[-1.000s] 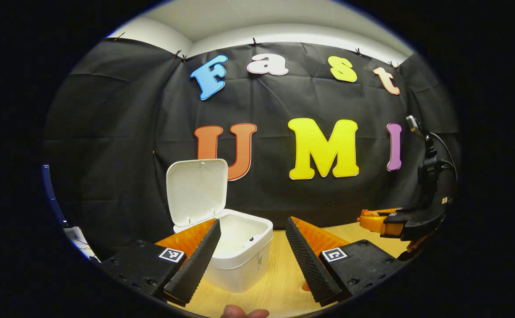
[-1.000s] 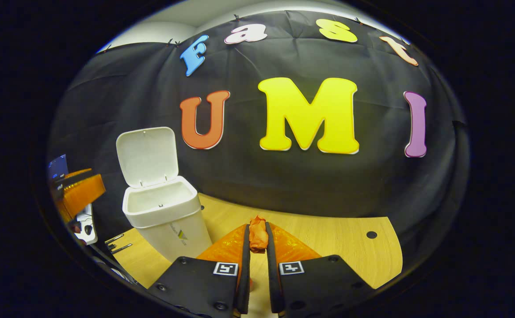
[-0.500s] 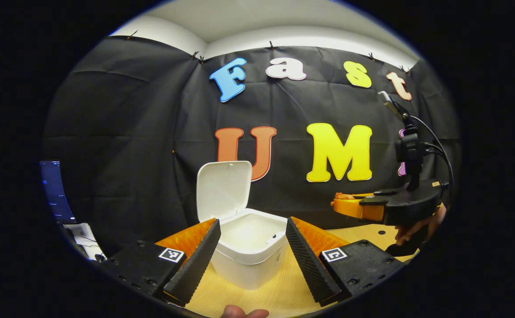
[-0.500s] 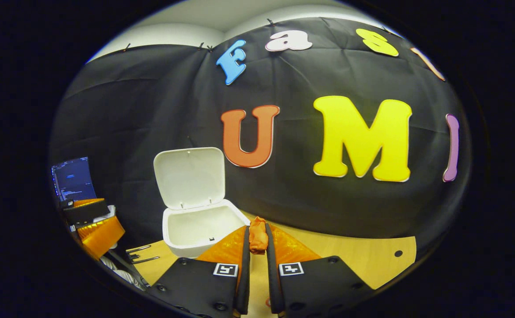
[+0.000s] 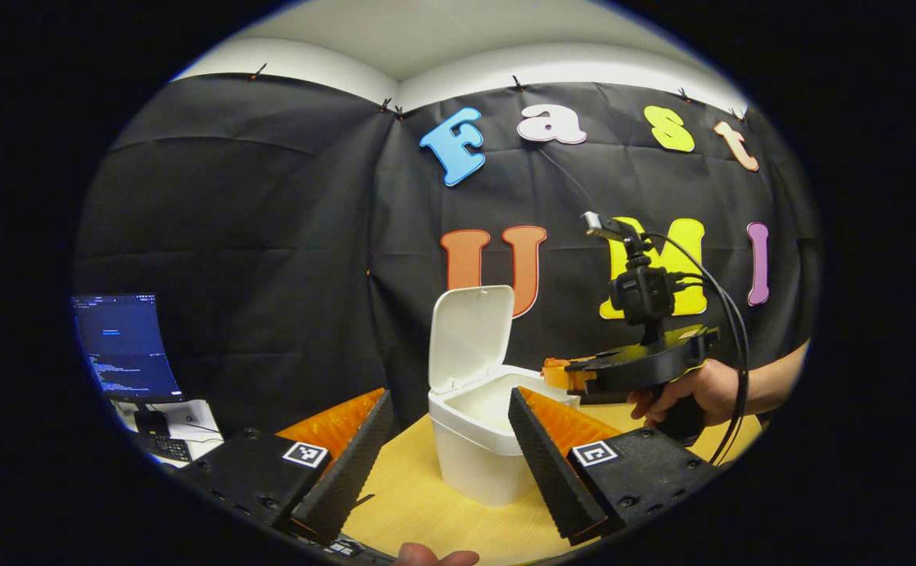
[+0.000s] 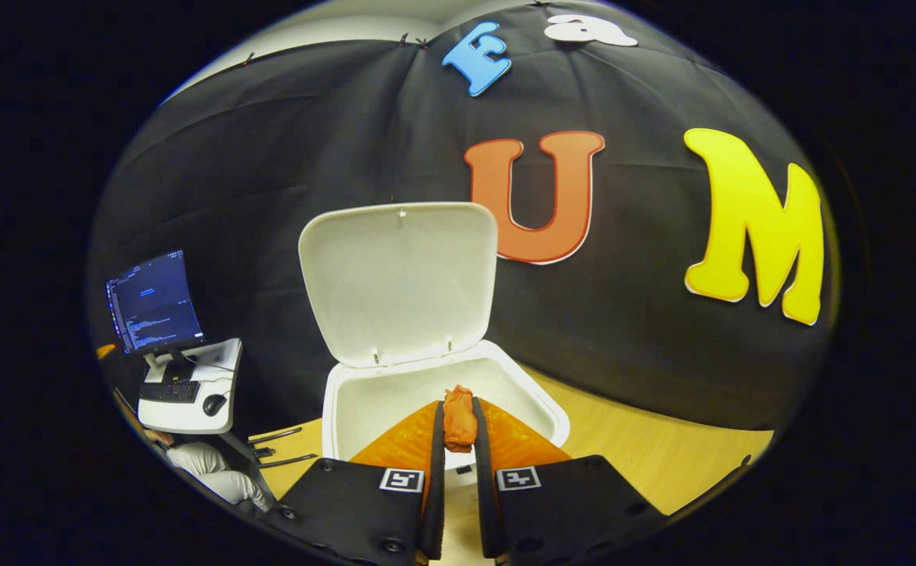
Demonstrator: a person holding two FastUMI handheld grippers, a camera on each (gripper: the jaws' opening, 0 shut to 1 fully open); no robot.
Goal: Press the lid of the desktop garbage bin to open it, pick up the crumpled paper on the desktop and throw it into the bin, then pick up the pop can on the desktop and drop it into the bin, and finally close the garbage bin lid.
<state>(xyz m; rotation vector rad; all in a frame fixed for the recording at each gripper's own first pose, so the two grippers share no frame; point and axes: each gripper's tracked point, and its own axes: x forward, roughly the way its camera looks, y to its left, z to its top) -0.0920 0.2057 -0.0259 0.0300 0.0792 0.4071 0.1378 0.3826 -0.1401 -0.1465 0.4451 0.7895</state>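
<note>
Paper [image 6: 459,418]: orange, crumpled into a small upright wad, clamped between the right gripper [image 6: 458,428] fingers, above the open white bin [image 6: 347,409], lid [image 6: 399,283] raised. Left gripper [image 5: 450,409]: fingers apart, empty, bin beyond.

Lab recording booth: black cloth wall [image 5: 253,236], wooden desktop [image 6: 646,456], monitor [image 6: 152,301] on side stand.
</note>
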